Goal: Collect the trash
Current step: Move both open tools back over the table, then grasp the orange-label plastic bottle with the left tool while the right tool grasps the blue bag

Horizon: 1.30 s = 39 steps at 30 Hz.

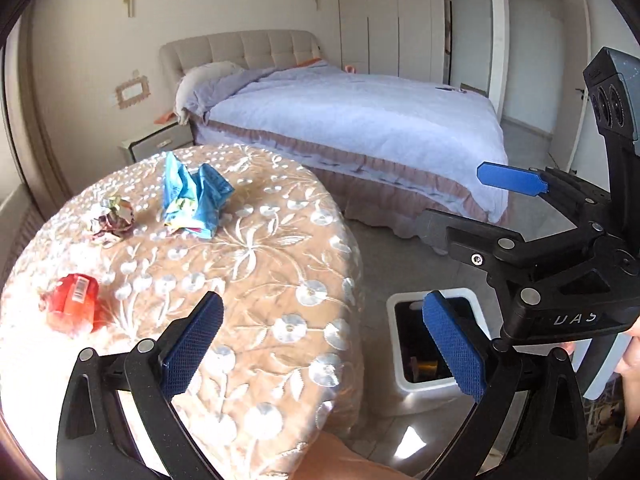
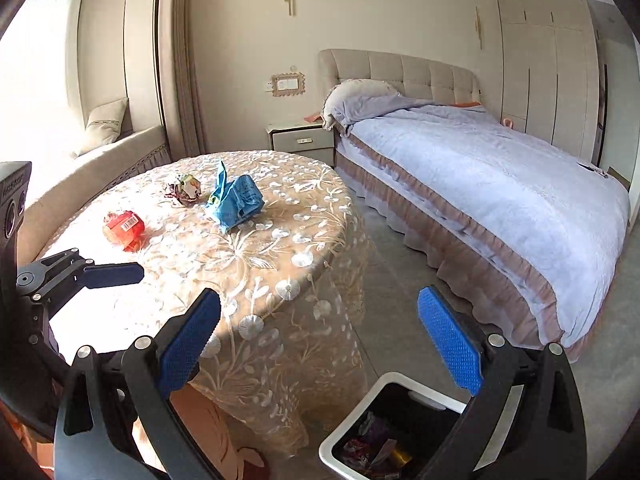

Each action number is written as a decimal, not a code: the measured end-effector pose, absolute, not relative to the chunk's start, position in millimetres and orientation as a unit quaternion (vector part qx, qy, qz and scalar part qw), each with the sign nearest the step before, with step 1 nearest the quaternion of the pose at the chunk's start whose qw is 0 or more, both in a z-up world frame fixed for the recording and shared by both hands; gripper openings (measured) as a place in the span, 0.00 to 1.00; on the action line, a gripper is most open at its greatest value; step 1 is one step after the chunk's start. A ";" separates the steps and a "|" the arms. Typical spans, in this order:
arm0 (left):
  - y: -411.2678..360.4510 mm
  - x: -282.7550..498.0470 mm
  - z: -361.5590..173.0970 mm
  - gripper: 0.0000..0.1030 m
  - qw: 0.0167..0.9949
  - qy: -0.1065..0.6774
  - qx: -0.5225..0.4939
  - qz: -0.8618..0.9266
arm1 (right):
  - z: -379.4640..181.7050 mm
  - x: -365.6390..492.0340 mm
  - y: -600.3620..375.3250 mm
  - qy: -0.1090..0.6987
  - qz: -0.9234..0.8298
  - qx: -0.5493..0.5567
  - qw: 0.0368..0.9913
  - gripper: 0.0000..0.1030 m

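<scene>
Three pieces of trash lie on a round table with an embroidered cloth: a crumpled blue wrapper, a crumpled multicoloured wrapper, and a red packet with a barcode. My left gripper is open and empty above the table's near edge. My right gripper is open and empty over the gap between table and bin; it also shows in the left wrist view. A white bin with a dark liner stands on the floor right of the table, holding wrappers.
A bed with a lilac quilt stands to the right beyond a strip of grey floor. A nightstand is behind the table. A cushioned window seat runs along the left. Wardrobes line the far wall.
</scene>
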State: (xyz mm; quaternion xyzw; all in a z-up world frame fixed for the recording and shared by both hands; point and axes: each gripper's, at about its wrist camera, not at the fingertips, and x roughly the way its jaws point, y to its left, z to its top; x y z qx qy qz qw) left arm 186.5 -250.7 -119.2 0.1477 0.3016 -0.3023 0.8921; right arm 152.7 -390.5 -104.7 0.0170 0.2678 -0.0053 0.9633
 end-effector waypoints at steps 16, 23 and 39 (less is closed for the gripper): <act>-141.3 298.0 -101.7 0.95 0.935 0.292 0.143 -0.143 | -95.5 274.3 -297.4 0.266 0.054 -0.037 0.962 0.96; -118.7 346.1 -119.3 0.95 0.923 0.345 0.124 -0.117 | -111.7 316.7 -286.3 0.294 0.056 -0.046 0.953 0.96; -105.4 400.0 -157.1 0.94 0.895 0.420 0.110 -0.102 | -139.2 392.2 -288.2 0.360 0.041 -0.025 0.932 0.96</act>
